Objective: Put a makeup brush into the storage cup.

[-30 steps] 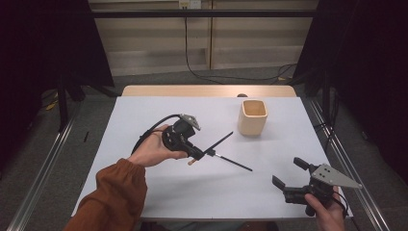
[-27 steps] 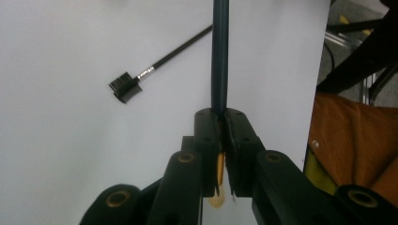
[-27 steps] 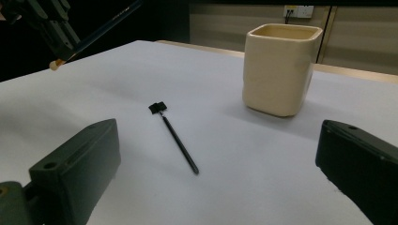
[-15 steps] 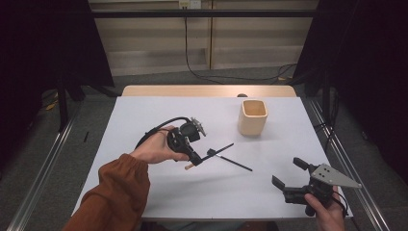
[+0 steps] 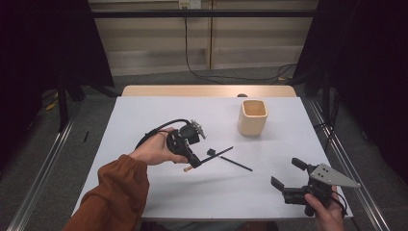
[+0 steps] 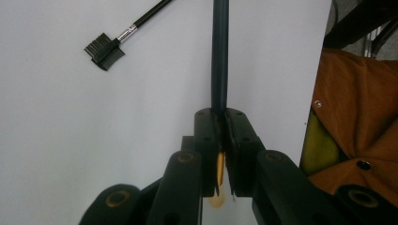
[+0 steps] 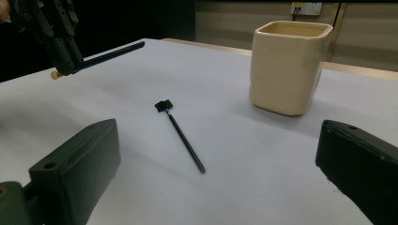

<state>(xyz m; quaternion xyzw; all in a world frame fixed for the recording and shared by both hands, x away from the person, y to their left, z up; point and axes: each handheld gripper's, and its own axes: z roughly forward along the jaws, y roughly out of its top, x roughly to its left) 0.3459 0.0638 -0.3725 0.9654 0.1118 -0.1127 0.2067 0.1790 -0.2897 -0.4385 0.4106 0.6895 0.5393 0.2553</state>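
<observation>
My left gripper (image 5: 194, 161) pinches a slim dark pencil with a tan end (image 6: 219, 56), holding it lifted above the white table (image 5: 144, 115). My right gripper (image 5: 289, 178) rests spread apart near the table's edge, facing the black-handled brush (image 7: 180, 133) and cream square cup (image 7: 287, 65)

A dark pencil (image 5: 214, 156) with a tan end, lifted off the white table (image 5: 144, 120) (roughly level).
</observation>
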